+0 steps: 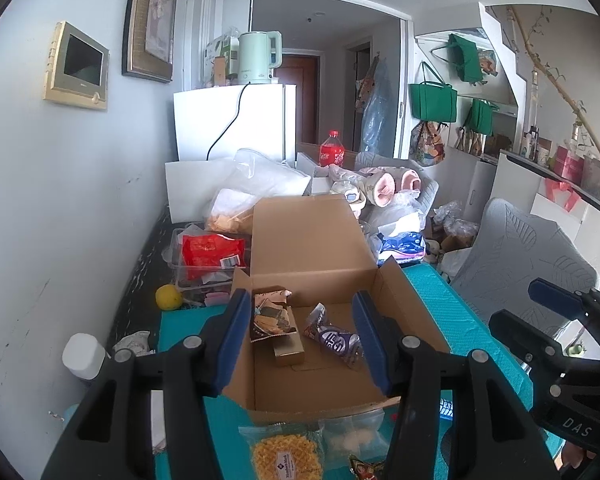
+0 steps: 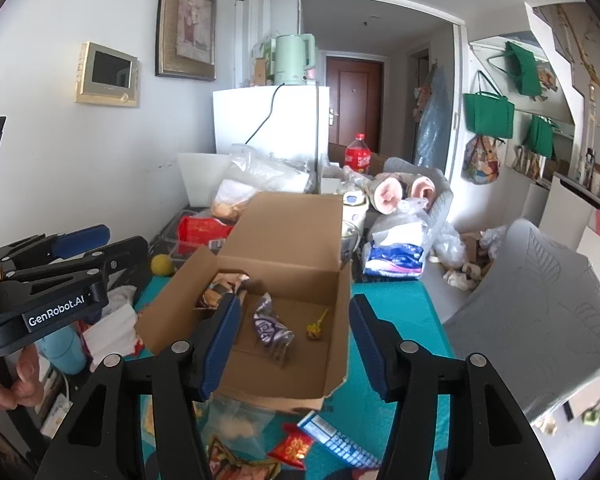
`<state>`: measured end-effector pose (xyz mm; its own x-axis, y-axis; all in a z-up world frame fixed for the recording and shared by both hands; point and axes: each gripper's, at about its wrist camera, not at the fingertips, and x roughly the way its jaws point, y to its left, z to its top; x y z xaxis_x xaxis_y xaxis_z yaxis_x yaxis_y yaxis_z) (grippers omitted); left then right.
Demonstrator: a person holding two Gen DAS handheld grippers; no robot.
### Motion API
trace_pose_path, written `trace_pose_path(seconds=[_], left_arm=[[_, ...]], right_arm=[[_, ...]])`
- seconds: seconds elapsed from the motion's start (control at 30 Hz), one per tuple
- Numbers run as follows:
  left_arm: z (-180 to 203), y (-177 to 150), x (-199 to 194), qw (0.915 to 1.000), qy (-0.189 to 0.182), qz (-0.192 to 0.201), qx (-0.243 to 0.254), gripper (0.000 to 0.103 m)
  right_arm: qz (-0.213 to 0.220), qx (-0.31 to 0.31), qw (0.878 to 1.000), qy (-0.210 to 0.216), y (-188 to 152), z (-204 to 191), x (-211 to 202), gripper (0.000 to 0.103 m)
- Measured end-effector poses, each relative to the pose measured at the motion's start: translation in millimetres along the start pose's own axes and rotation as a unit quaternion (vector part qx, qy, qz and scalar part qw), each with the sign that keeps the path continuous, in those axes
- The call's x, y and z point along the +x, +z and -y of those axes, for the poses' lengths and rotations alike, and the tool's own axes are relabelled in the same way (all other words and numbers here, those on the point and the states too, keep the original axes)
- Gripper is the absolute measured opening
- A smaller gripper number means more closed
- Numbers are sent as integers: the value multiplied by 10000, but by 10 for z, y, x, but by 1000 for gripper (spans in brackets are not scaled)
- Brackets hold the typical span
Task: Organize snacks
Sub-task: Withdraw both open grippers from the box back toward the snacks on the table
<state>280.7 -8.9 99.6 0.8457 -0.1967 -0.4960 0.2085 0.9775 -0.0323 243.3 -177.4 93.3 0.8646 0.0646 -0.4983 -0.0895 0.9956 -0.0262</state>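
Sorting only partly done, by the look of it: inside the open cardboard box [image 1: 312, 264] at frame centre lie a brown snack packet [image 1: 272, 318], a purple wrapper [image 1: 334, 340] and a small yellow candy [image 2: 314, 326]. Waiting outside along the lower edge: a yellow waffle bag [image 1: 284, 456], a clear pouch [image 1: 352, 432], a red packet [image 2: 294, 446]. Left gripper [image 1: 300, 340] and right gripper [image 2: 294, 344] both parted, gripping nothing, framing the box.

Left wrist view: close above the open cardboard box [image 1: 312, 240], angled down along the fingers. Right wrist view: similar, slightly further right. Shared: box, teal mat [image 2: 396, 304], white fridge [image 1: 260, 120].
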Motion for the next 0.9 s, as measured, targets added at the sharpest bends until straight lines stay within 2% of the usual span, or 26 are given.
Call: trace_pose_path(seconds=[0.03,0.17,0.23,0.33,0.37,0.4,0.47,0.6,0.77,0.9], left_arm=[[2,-24,-25,10000,-12,11,3,53],[-11,-137,-145,9999,-171,8,-26,53],[-7,-180,-186,9996,-272,-18,-51,53],[16,-263,-240,9995,-307,-47,23,53],[33,-286,-250,9995,-308,-86,61,60],[50,-322,-258,9994,-305,-142,94,76],[68,-404,-326,9993,-341,-70,97,88],[101,-520,-456,9996,-241,94,149,89],[75,-617,-515,9994,-339,20,99,89],[56,-702,-507,9995,-256,-58,150,89]], right_arm=[[22,5,10000,10,-19,-5,-33,69],[26,-4,10000,-62,-108,-35,-155,74],[39,37,9999,-102,-156,-39,-212,82],[78,66,9999,-87,-228,-58,-296,82],[81,66,9999,-94,-253,-66,-319,82],[82,60,9999,-106,-278,-70,-338,83],[81,20,9999,-150,-340,-90,-376,85],[-12,-90,9996,-258,-468,-130,-421,85],[-109,-49,9997,-220,-631,-170,-488,88],[-183,-13,9997,-173,-764,-212,-521,90]])
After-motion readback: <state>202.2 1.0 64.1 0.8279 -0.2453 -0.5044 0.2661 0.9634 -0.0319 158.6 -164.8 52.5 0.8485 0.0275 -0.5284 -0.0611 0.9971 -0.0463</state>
